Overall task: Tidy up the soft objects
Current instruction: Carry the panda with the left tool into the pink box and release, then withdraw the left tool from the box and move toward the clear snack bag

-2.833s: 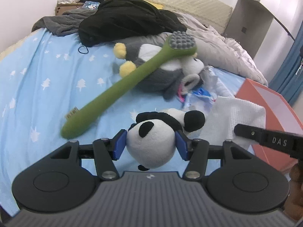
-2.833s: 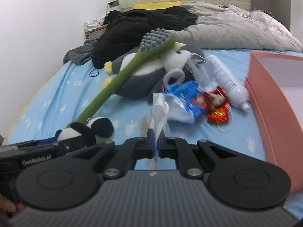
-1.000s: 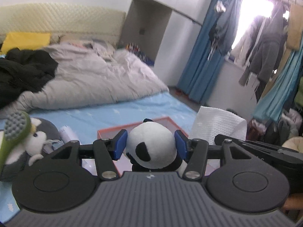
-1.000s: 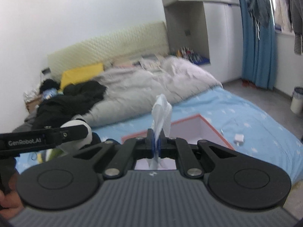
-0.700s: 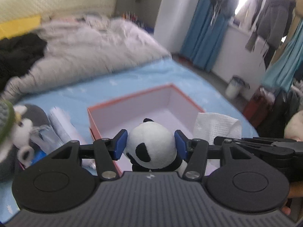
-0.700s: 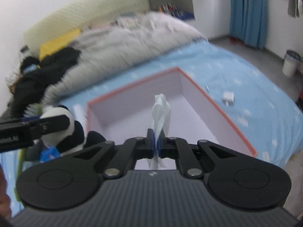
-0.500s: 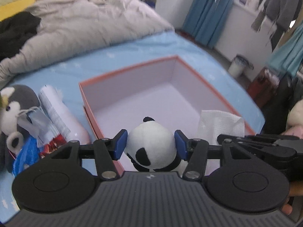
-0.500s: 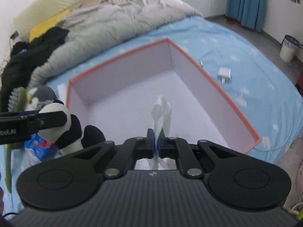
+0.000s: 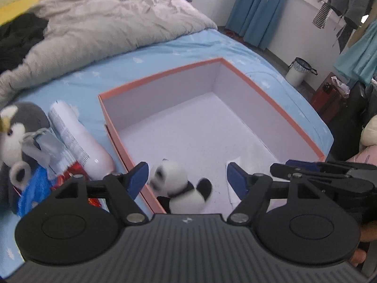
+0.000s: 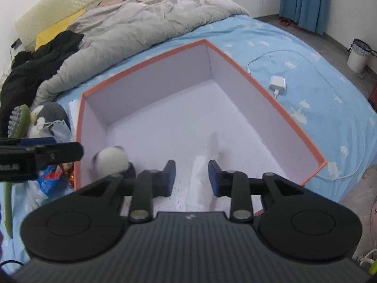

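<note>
Panda: blurred, loose between the left gripper's spread jaws, in the box's near-left corner, by its wall.
Left gripper: jaws had just been opening; released, pads clear of the toy.
Right gripper: jaws had just been opening too; let go, white cloth between the pads, untouched.
Cloth: lay on the box floor, right of the panda.
Risk: panda so near the wall could tip onto the rim if a finger clipped it on the way out.
Risk two: cloth might snag a pad and lift back out.
Waiting outside: penguin, bottle.
</note>
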`<state>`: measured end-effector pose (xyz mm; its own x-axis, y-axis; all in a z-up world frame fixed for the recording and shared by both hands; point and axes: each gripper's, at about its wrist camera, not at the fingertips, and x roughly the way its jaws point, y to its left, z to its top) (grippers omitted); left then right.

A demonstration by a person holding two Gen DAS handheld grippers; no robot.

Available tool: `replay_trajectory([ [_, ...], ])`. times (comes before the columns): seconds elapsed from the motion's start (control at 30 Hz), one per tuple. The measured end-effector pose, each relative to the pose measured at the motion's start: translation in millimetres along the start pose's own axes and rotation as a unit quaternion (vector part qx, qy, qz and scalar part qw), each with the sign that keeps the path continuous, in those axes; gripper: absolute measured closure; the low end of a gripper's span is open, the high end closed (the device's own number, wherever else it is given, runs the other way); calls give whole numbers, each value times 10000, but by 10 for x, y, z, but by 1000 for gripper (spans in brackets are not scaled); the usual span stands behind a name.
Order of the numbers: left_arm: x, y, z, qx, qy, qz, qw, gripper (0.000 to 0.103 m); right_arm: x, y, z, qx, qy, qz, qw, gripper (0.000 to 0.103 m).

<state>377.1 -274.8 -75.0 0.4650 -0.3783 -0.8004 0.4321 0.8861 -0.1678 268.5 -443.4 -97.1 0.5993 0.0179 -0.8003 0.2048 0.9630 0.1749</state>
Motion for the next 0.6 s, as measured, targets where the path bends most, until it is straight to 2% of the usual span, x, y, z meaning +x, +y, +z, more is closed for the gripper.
replay_trajectory([
  [0.23, -389, -18, -193, 431, -610, 219, 9970, 25, -328, 113, -87, -149, -724, 58, 9972, 69],
  [0.6, -964, 54, -605, 309, -1283, 161, 9911, 25, -782, 366, -405, -470, -1556, 185, 9865, 69],
])
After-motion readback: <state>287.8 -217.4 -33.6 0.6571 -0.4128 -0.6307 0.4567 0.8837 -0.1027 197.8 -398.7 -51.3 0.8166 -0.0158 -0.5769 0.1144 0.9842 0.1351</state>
